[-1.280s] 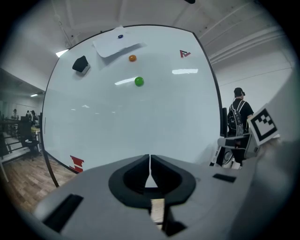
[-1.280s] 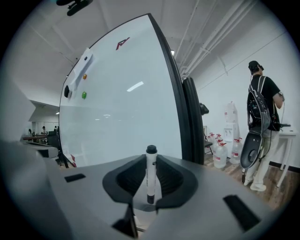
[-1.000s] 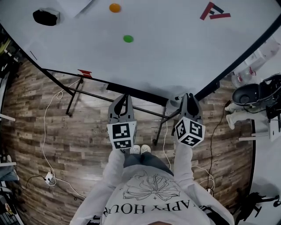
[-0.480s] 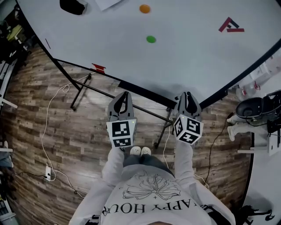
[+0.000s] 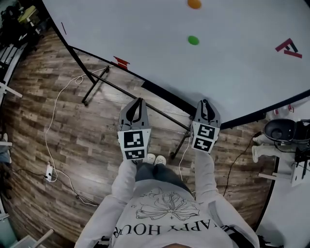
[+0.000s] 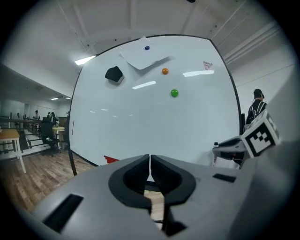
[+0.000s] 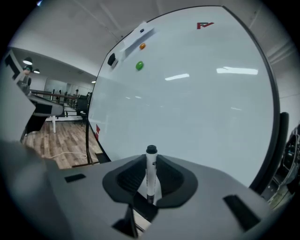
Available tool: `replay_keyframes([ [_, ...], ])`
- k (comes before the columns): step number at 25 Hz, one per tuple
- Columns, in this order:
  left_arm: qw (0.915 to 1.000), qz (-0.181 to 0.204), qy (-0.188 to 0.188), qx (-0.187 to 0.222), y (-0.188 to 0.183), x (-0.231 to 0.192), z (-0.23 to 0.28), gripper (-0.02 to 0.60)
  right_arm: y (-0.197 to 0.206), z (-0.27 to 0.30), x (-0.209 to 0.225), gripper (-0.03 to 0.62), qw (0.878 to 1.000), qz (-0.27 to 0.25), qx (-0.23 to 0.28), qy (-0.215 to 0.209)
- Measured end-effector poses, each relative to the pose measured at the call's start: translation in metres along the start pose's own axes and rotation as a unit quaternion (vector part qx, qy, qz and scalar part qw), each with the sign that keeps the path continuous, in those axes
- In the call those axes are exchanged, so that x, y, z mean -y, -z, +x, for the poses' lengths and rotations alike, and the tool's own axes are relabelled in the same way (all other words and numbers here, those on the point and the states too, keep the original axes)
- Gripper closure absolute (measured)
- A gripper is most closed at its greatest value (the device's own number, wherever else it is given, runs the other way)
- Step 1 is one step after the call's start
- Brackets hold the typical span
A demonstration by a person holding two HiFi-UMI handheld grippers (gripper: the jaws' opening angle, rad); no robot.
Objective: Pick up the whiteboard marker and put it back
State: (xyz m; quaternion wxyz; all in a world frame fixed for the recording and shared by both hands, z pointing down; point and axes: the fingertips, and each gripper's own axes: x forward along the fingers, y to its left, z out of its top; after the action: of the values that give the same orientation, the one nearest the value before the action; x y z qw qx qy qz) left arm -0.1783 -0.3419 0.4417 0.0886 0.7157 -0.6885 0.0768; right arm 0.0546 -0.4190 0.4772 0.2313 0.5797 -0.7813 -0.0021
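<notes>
A whiteboard marker (image 7: 151,176), white with a black cap, stands upright between the jaws of my right gripper (image 7: 151,159), which is shut on it. The cap pokes out past the fingertips toward the whiteboard (image 7: 187,93). In the head view the right gripper (image 5: 205,103) points at the board's black lower edge (image 5: 164,92). My left gripper (image 6: 149,161) is shut with nothing between its jaws. It is held beside the right one (image 5: 137,103), a little short of the same edge.
On the whiteboard (image 5: 227,63) are a green magnet (image 5: 193,40), an orange magnet (image 5: 194,4), a red logo (image 5: 289,47), a black eraser (image 6: 114,74) and a paper sheet (image 6: 143,58). The stand's legs (image 5: 97,87) and a white cable (image 5: 53,121) lie on the wood floor. Equipment (image 5: 286,135) stands at right.
Both grippers have moved sideways along the board's lower edge, so the magnets and logo slid right in view. The right gripper has rolled, still holding the marker. The left stays shut.
</notes>
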Motion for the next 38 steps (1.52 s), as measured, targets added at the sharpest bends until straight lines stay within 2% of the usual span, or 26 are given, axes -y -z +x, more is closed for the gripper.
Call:
replay_keyframes([
  [6,0.9995,-0.009,-0.019,-0.022,0.019,-0.015,0.005,0.572,0.028,0.031,-0.024,0.528,0.995,-0.068,-0.062,-0.030],
  [11,0.9985,-0.017,-0.036,-0.037,0.036,-0.024,0.007,0.572,0.055,0.057,-0.043,0.528,0.981,-0.149,-0.110,-0.055],
  [17,0.9960,-0.025,-0.067,-0.054,0.054,-0.046,0.001,0.572,0.070,0.085,-0.074,0.526,0.966,-0.221,-0.109,-0.079],
  [22,0.9931,-0.030,-0.094,-0.063,0.063,-0.064,-0.010,0.572,0.085,0.098,-0.093,0.526,0.956,-0.253,-0.111,-0.100],
  [27,0.9908,-0.036,-0.111,-0.069,0.071,-0.073,-0.018,0.572,0.098,0.103,-0.105,0.523,0.949,-0.270,-0.112,-0.116],
  [31,0.9898,-0.039,-0.117,-0.072,0.077,-0.073,-0.022,0.572,0.105,0.103,-0.110,0.499,0.949,-0.262,-0.119,-0.132],
  [34,0.9900,-0.040,-0.115,-0.072,0.077,-0.069,-0.024,0.572,0.103,0.099,-0.108,0.477,0.954,-0.243,-0.114,-0.133],
  [38,0.9913,-0.038,-0.109,-0.065,0.071,-0.062,-0.025,0.571,0.086,0.086,-0.103,0.484,0.969,-0.186,-0.097,-0.132],
])
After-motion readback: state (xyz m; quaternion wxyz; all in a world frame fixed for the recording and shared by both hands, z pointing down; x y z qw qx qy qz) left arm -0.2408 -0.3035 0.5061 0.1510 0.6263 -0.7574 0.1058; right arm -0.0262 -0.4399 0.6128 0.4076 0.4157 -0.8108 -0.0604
